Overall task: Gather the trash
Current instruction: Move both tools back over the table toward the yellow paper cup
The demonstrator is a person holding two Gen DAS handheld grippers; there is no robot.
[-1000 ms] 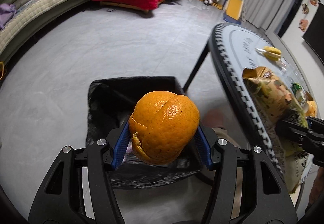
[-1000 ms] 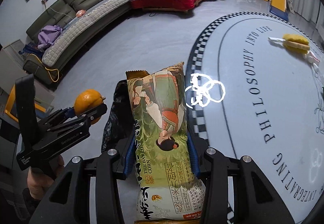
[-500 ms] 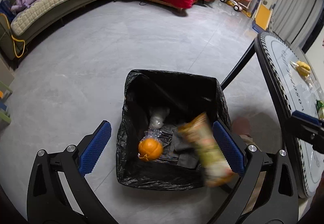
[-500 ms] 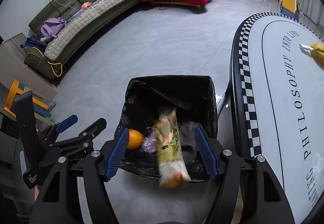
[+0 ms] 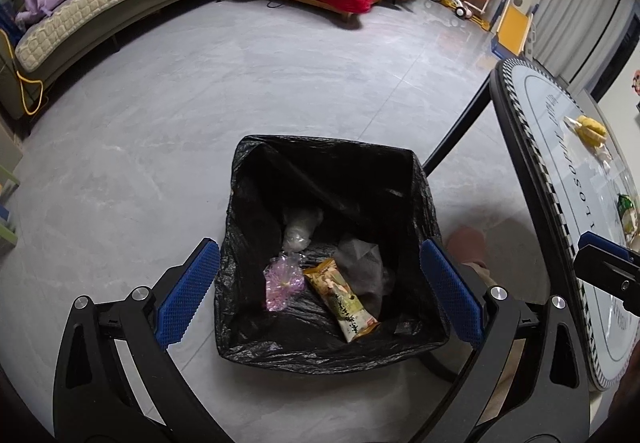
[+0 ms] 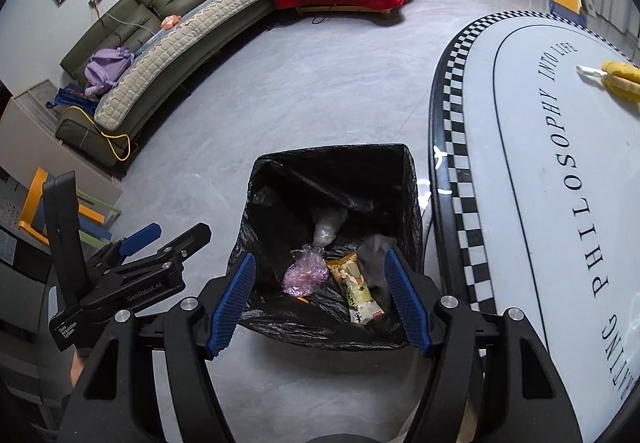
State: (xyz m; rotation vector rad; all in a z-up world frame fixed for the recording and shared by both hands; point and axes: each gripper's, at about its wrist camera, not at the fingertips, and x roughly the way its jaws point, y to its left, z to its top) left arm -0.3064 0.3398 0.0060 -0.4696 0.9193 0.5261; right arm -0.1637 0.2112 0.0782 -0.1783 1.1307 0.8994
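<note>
- The left gripper (image 5: 320, 287), which pinched an orange a second ago, now gapes wide and empty above the bin (image 5: 332, 163).
- The orange is barely visible; only an orange sliver shows under the pink bag (image 6: 306, 274).
- The snack packet (image 5: 340, 299) has left the right gripper (image 6: 320, 299) and lies in the bin.
- The right gripper's jaws are spread, holding nothing.
- A yellow item (image 6: 622, 81) remains on the table (image 6: 520, 203).

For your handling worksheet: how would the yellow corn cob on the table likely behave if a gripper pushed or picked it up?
The corn cob looks rounded, so it may roll. Its bumpy surface should probably grip well. The white stick at its end could make it swing.
</note>
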